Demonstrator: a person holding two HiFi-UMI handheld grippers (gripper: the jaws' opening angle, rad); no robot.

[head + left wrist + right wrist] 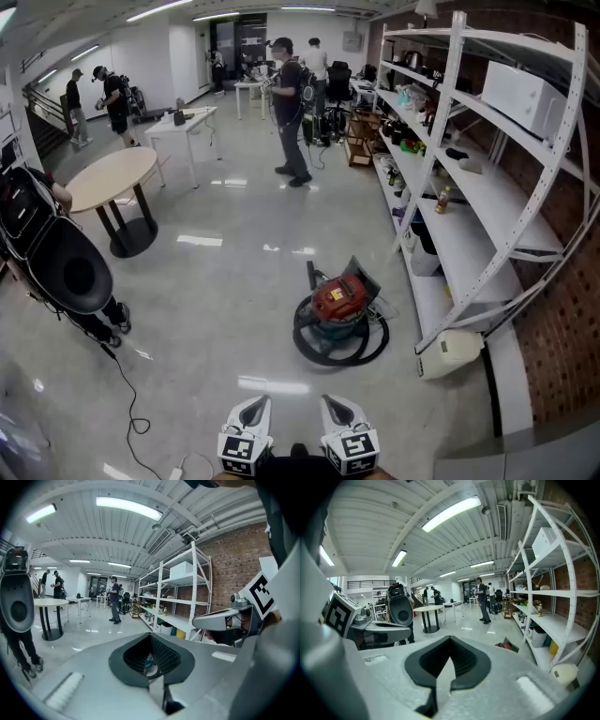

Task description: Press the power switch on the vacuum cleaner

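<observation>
The vacuum cleaner stands on the glossy floor beside the white shelving, a red-topped canister with its black hose coiled round the base. In the right gripper view only a red sliver of the vacuum cleaner shows past the jaws. My left gripper and right gripper hang side by side at the bottom edge of the head view, well short of the vacuum and off the floor. The left gripper and the right gripper are both shut, with nothing held between the black pads.
Tall white shelving with boxes and bottles runs along the right, and a white canister lies at its foot. At left are a round table and a black speaker-like unit. A cable trails over the floor. Several people stand farther back.
</observation>
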